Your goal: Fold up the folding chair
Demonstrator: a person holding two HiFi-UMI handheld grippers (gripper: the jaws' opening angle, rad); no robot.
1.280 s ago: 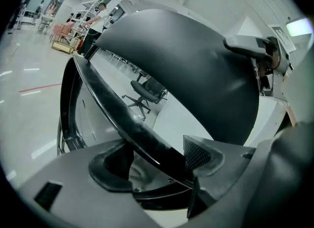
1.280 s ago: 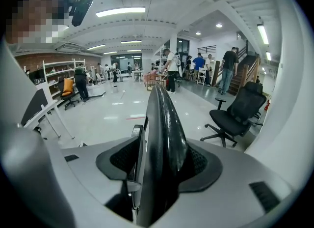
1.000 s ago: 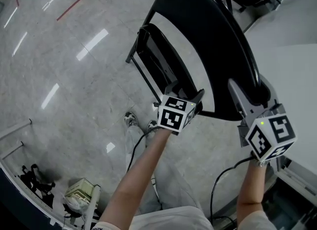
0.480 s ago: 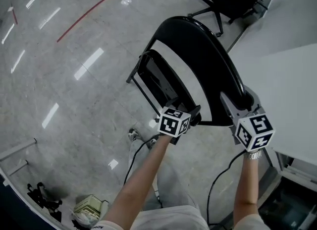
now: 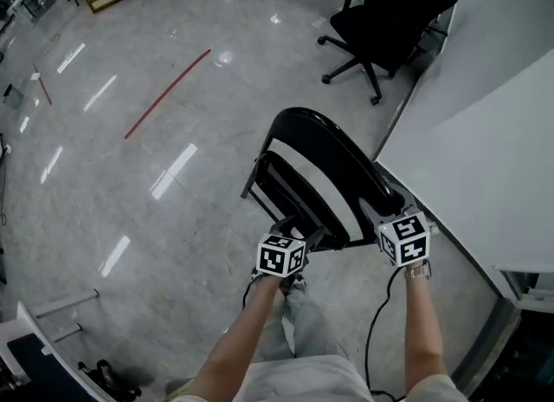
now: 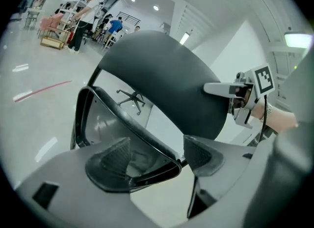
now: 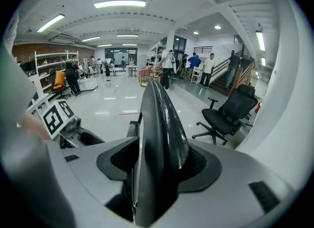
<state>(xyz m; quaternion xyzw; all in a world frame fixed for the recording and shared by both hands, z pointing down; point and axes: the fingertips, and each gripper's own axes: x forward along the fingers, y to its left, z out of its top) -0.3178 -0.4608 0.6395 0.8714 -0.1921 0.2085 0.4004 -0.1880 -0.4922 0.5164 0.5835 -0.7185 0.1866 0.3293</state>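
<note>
Farther below the camera than a second ago: folding chair [image 5: 342, 153] smaller in the head view, both hand-held grippers lower in the frame and closer together, more of the glossy grey floor [image 5: 130, 184] showing. At far left, a red line [image 5: 167, 94] painted across that floor. Next, left hand-held gripper [image 5: 303, 237], reaching up from a bare forearm [image 5: 247, 331], jaws spread wide and closed on the rim of the seat [image 6: 147, 146], the rim's corner filling the gap between the two pads. Seat tipped up steeply, close against the backrest [image 7: 159, 133], with a strip of pale floor visible between them. Right of that, right hand-held gripper [image 5: 378, 211] clamped on the edge of the curved black backrest, one pad against each face. Chair standing on the floor just beside a white worktop [image 5: 485, 158] at right. Beyond, at upper right, a black office chair [image 5: 389, 19] on castors.
</note>
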